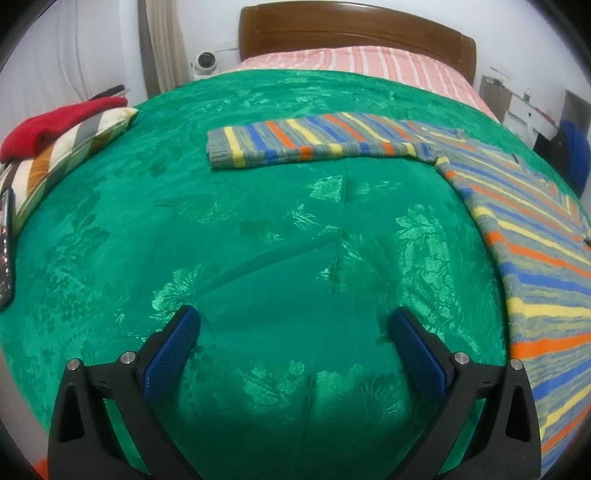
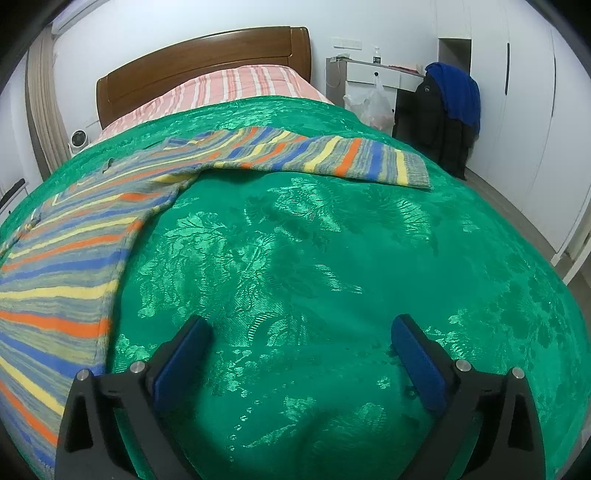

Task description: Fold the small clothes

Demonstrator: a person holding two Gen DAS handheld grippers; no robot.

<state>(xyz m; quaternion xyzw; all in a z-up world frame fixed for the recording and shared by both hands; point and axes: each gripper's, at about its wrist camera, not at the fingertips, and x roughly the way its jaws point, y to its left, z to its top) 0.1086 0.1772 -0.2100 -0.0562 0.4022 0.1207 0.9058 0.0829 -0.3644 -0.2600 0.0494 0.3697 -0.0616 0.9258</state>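
Note:
A striped knit sweater (image 1: 535, 258) in blue, orange, yellow and grey lies spread flat on the green bedspread (image 1: 258, 229). In the left wrist view its body runs down the right side and one sleeve (image 1: 314, 142) stretches out to the left. In the right wrist view the sweater (image 2: 62, 258) fills the left side and its other sleeve (image 2: 351, 158) reaches right. My left gripper (image 1: 295, 325) hovers open over bare bedspread, left of the sweater. My right gripper (image 2: 301, 332) stands open over the bedspread (image 2: 314, 258), right of the sweater, with nothing between its blue pads.
A striped pillow (image 1: 62, 155) with a red garment (image 1: 55, 122) on it lies at the bed's left edge, a dark phone (image 1: 5, 251) beside it. Pink striped bedding (image 1: 369, 66) and a wooden headboard (image 1: 351, 33) lie beyond. A desk (image 2: 373, 74), dark coats (image 2: 439, 114) and floor flank the right side.

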